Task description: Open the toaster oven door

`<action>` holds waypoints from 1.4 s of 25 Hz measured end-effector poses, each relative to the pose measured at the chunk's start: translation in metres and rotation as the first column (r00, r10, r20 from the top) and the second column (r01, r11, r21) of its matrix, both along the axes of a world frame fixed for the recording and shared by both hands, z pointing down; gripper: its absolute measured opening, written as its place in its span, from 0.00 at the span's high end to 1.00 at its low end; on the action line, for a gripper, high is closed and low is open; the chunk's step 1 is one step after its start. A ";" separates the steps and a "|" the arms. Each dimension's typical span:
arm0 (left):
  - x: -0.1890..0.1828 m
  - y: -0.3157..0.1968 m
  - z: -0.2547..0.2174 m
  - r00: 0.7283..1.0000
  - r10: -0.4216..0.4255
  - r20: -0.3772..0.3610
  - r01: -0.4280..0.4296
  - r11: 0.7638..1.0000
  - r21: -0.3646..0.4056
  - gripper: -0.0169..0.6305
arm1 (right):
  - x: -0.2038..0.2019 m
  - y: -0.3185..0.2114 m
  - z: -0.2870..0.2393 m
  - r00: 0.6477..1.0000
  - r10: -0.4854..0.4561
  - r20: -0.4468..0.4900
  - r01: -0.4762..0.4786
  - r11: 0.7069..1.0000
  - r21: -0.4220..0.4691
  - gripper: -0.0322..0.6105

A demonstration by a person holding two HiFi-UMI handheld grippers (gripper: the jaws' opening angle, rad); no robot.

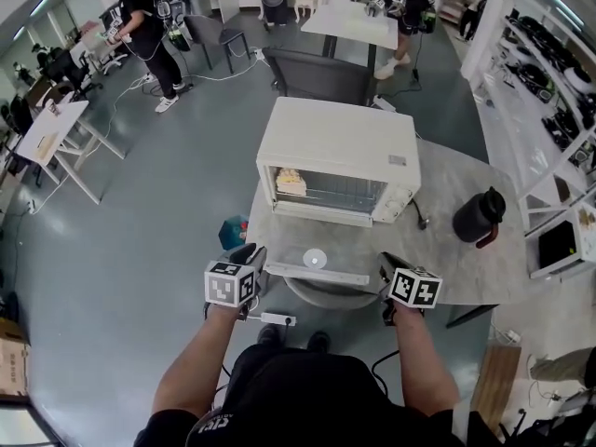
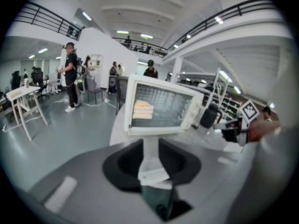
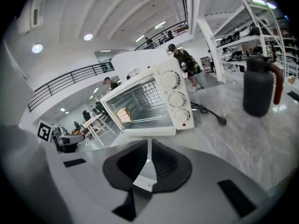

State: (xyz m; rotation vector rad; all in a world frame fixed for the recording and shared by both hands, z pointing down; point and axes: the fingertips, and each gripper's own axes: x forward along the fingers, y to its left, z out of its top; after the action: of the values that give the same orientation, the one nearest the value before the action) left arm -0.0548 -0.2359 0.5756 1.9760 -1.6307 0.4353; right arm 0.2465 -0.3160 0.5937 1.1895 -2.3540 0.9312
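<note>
Oven [image 1: 337,161] door [image 1: 312,261] down, bread [image 1: 291,181] sitting inside; left gripper [image 1: 250,254] jaws slightly apart, right gripper [image 1: 386,264] jaws together, both holding nothing.

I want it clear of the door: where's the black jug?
Head view: the black jug stands on the table's right side, right of the toaster oven.

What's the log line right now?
white toaster oven's glass door: open, lying flat | left gripper: jaws apart, empty | right gripper: jaws together, empty
</note>
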 end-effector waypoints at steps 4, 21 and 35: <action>0.009 -0.003 -0.028 0.999 -0.025 -0.020 0.026 0.998 0.063 0.84 | -0.013 -0.008 -0.036 0.998 -0.056 0.035 0.052 0.995 0.087 0.94; -0.045 -0.040 -0.168 0.994 0.015 -0.105 0.023 0.934 0.357 0.95 | -0.101 0.010 -0.170 0.982 -0.147 0.123 0.094 0.928 0.361 0.96; -0.063 -0.052 -0.229 0.989 0.122 0.086 -0.149 0.851 0.503 0.96 | -0.116 0.007 -0.252 0.991 -0.092 0.094 0.023 0.825 0.564 0.96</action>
State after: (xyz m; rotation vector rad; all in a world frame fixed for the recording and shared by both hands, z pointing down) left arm -0.1181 -0.2881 0.3463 2.4961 -1.7761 0.1036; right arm 0.1307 -0.3092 0.3421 1.2733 -2.8551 0.2779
